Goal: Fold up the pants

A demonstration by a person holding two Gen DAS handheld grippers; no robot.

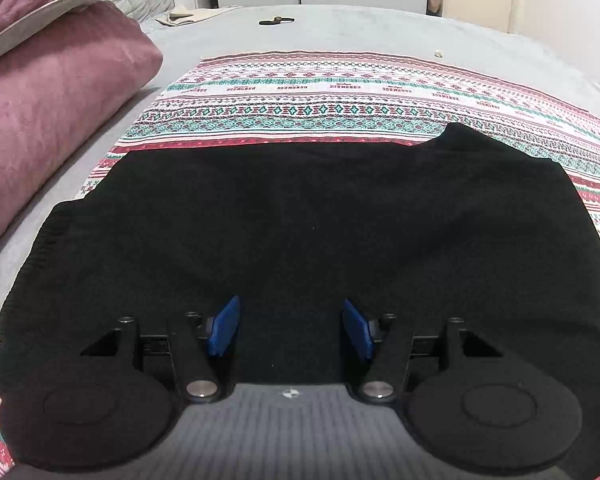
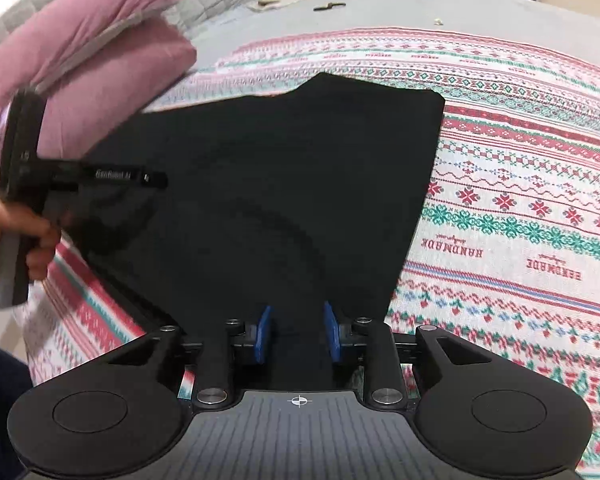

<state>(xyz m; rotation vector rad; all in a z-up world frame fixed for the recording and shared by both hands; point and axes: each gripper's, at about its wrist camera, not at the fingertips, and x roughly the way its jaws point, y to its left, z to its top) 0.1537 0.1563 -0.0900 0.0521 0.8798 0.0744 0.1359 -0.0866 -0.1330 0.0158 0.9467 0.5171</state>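
Currently the left gripper [image 1: 290, 328] is held with its jaws wide apart over the near edge of the black pants [image 1: 312, 232], nothing pinched between the blue pads [image 1: 225, 326]. The right gripper [image 2: 298, 334] is seen with jaws narrower but apart; dark cloth lies in the gap, and contact by the pads cannot be confirmed. The pants are laid flat, already folded, on the patterned cloth [image 1: 340, 92] atop the grey bed [image 1: 380, 28], pink pillows [image 1: 52, 112] beside. For a clean next fold, both near corners should be pinched through all layers, lifted evenly, and carried over level so that the edges are matched.
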